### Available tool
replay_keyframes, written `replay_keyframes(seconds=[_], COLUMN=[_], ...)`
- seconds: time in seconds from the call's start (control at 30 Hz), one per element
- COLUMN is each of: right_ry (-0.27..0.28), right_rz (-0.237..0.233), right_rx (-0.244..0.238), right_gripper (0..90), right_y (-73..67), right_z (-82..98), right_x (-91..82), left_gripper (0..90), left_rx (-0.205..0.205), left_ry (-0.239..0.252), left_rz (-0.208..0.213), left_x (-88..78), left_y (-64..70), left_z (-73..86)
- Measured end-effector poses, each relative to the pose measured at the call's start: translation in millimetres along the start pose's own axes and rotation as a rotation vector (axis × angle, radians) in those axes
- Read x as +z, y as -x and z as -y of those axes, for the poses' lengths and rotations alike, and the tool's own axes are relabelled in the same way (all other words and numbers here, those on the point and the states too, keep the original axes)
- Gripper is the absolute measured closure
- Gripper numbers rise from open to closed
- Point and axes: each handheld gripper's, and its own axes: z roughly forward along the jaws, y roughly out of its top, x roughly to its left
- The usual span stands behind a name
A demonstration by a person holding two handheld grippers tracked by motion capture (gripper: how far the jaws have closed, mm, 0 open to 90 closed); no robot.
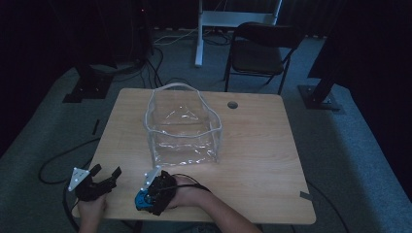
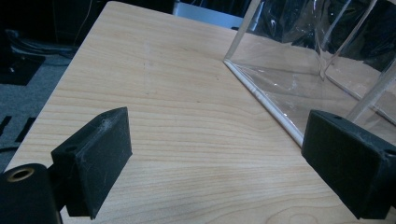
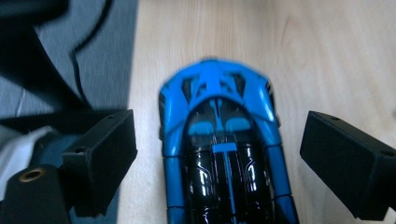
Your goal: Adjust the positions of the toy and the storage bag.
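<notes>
A blue and black toy car (image 3: pixel 224 140) lies on the wooden table (image 1: pixel 252 145) near its front left edge, also seen under my right hand as the car (image 1: pixel 140 200). My right gripper (image 3: pixel 219 135) is open, one jaw on each side of the car with a gap to both. In the high view the right gripper (image 1: pixel 149 194) points down at the car. My left gripper (image 1: pixel 107 171) hovers open at the table's front left corner, holding nothing. A clear plastic bag (image 1: pixel 182 128) stands open at the table's middle. In the left gripper view, the open left gripper (image 2: pixel 219 140) faces the bag's bottom corner (image 2: pixel 261 88).
The table's front edge and left edge lie close to both grippers, with grey carpet (image 3: pixel 107 51) and cables (image 1: pixel 58 160) beyond. A round cable hole (image 1: pixel 232 104) sits at the back right of the tabletop. A dark chair (image 1: pixel 260 53) stands behind the table.
</notes>
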Motion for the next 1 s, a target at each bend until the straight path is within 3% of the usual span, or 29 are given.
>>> replay_keyframes(seconds=[0.27, 0.37, 0.57, 0.7, 1.0], right_ry=[-0.133, -0.123, -0.115, -0.064, 0.178], right_rz=[0.000, 0.003, -0.001, -0.005, -0.040], right_rx=[-0.049, -0.066, -0.083, -0.082, 0.038], right_gripper=[14.7, 23.1, 24.3, 24.4, 24.7], right_y=[1.5, 1.5, 1.5, 2.7, 11.1], right_z=[-3.2, -2.7, -0.7, 4.7, 17.6], right_x=[19.9, 19.0, 16.8, 10.4, -34.5], left_gripper=[9.0, 9.0, 9.0, 9.0, 9.0], left_rx=[-0.001, -0.001, -0.006, -0.008, -0.008], left_ry=[0.002, 0.002, 0.005, 0.006, 0.006], left_rz=[0.005, 0.005, 0.004, 0.005, 0.003], left_x=[-0.3, -0.3, -0.1, -0.2, 0.0], left_y=[-0.5, -0.6, -0.5, -0.8, -0.6], left_z=[0.1, 0.1, 0.1, 0.0, 0.0])
